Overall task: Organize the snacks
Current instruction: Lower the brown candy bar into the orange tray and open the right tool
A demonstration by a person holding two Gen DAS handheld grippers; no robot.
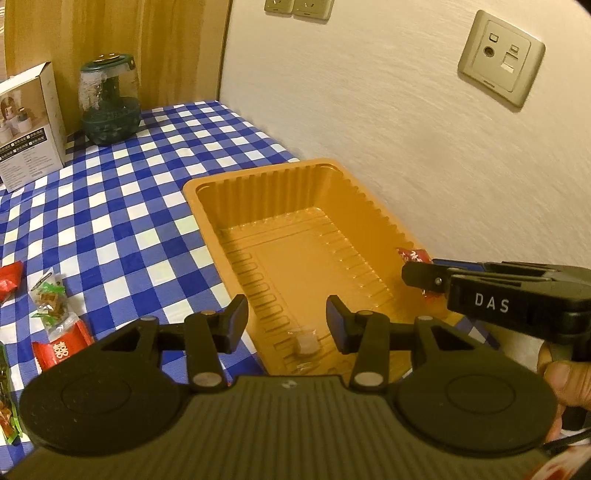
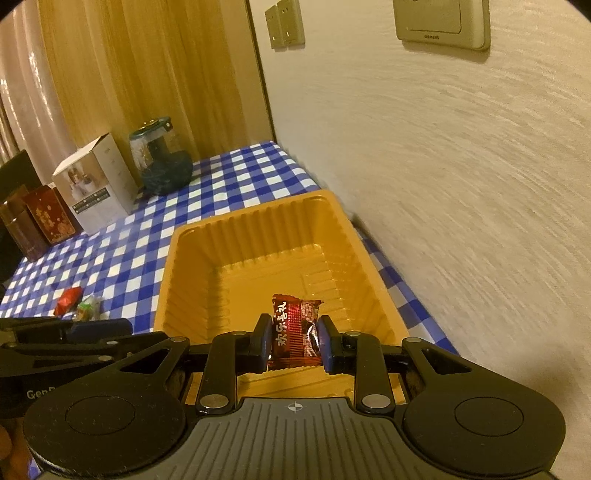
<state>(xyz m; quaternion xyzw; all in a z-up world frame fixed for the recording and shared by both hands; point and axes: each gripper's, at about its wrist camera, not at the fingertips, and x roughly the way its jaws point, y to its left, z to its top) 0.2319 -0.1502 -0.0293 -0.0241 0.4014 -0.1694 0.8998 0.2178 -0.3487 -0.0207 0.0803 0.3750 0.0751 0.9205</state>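
The orange plastic tray (image 2: pixel 258 236) sits on the blue-and-white checked tablecloth (image 1: pixel 122 206), its far long side near the textured wall (image 1: pixel 388 122). The right gripper (image 2: pixel 291 338) is clamped on a dark red wrapped candy (image 2: pixel 295 332), one finger pad on each side of the wrapper, and holds it above the near end of the tray. The left gripper (image 1: pixel 286 323) is spread wide with nothing between its pads and hangs over the tray's near left rim; a small clear-wrapped pale sweet (image 1: pixel 306 341) lies on the tray floor just beyond it. Left of the tray, on the cloth, lie a green-and-clear snack packet (image 1: pixel 50 299), a red packet with white characters (image 1: pixel 61 349) touching it, and another red wrapper (image 1: pixel 9 282) a little farther left. Well beyond the tray, toward the wooden panel (image 1: pixel 110 33), stand a green-lidded glass jar (image 1: pixel 109 103) and a white product box (image 1: pixel 29 125).
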